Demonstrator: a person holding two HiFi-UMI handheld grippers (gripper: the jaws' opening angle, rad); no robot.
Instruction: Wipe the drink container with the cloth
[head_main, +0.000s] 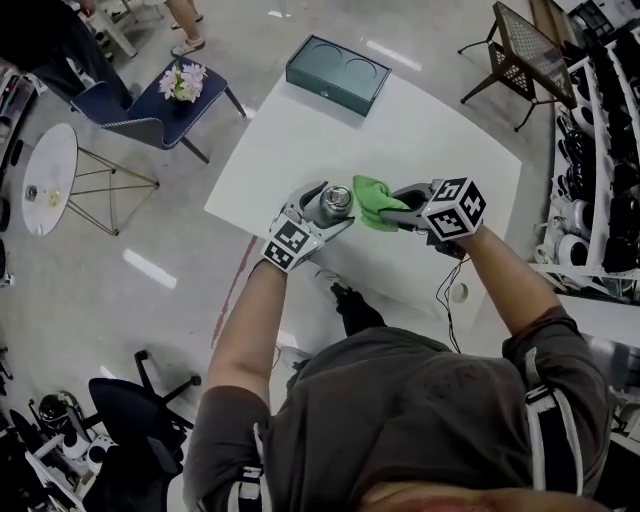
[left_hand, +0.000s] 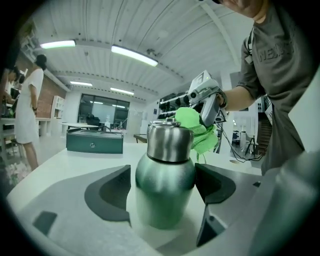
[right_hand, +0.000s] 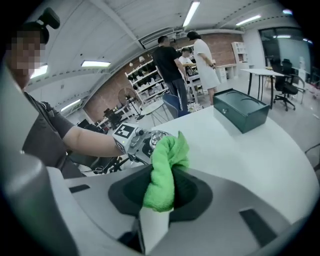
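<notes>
A green metal drink bottle (left_hand: 164, 184) with a steel cap stands upright on the white table (head_main: 420, 140), and my left gripper (left_hand: 165, 192) is shut on its body. From above, the bottle (head_main: 334, 203) shows as a round steel top between the left jaws (head_main: 322, 215). A bright green cloth (right_hand: 164, 172) is bunched in my right gripper (right_hand: 161, 192), which is shut on it. The cloth (head_main: 374, 200) presses against the right side of the bottle's cap, and the right gripper (head_main: 405, 212) sits just right of it. In the left gripper view the cloth (left_hand: 196, 127) lies behind the cap.
A dark green box (head_main: 337, 72) sits at the table's far edge. A blue chair with pink flowers (head_main: 160, 100) and a small round side table (head_main: 47, 180) stand to the left, shelves (head_main: 600, 150) to the right. People (right_hand: 187, 62) stand beyond the table.
</notes>
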